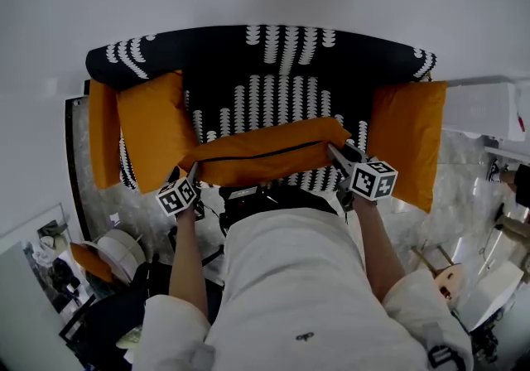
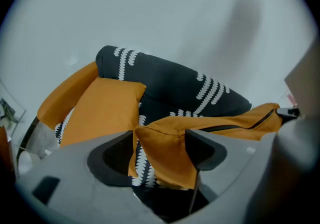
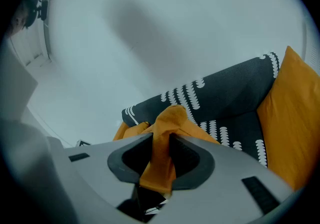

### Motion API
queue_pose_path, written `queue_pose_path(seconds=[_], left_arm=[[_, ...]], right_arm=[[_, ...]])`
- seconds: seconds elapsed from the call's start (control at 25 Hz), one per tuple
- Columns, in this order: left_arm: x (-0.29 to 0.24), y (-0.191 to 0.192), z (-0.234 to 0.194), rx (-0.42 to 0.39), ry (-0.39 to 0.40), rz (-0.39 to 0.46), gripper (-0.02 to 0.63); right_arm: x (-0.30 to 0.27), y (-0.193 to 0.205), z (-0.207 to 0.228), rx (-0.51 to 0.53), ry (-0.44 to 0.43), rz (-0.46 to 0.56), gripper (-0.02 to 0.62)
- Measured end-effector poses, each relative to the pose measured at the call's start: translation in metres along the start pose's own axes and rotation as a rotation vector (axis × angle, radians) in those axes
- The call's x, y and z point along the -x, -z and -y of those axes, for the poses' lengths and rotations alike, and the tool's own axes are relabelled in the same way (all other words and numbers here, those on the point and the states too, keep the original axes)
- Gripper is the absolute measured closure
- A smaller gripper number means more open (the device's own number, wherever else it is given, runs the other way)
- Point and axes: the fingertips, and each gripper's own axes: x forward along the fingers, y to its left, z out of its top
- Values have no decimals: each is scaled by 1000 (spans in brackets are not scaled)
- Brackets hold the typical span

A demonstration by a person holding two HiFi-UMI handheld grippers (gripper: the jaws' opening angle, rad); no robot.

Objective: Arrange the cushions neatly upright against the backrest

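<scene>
Watching middle orange cushion [image 1: 265,158]: we are seeing it lying across seat, long axis left-right, in front of backrest [image 1: 273,50]. Right gripper [image 3: 161,155] is clamping its right corner; left gripper [image 2: 160,153] is gaping around left corner, pads not pressing.

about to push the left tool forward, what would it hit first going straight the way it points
The corner of the middle orange cushion: it already sits between the open jaws of the left tool. Behind it lies the patterned sofa, though how far back is unclear.
</scene>
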Motion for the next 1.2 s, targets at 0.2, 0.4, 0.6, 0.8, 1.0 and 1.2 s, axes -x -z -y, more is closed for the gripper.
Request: queue_pose_path(seconds=[0.2, 0.4, 0.6, 0.8, 1.0, 1.2], left_arm=[[-9, 2, 22, 15, 76, -34, 416], [-10, -11, 60, -118, 130, -91, 568], [-11, -57, 103, -133, 217, -15, 575], [-26, -96, 146, -114, 280, 50, 577], [-51, -133, 178, -135, 306, 90, 577], [-81, -166, 203, -168, 307, 105, 577]], right_arm=[[9, 15, 30, -21, 56, -26, 492], [20, 22, 61, -83, 123, -20, 496], [31, 5, 91, -146, 148, 43, 509], [36, -32, 113, -153, 152, 113, 511], [20, -69, 140, -131, 168, 133, 509], [-6, -98, 166, -107, 177, 121, 509]])
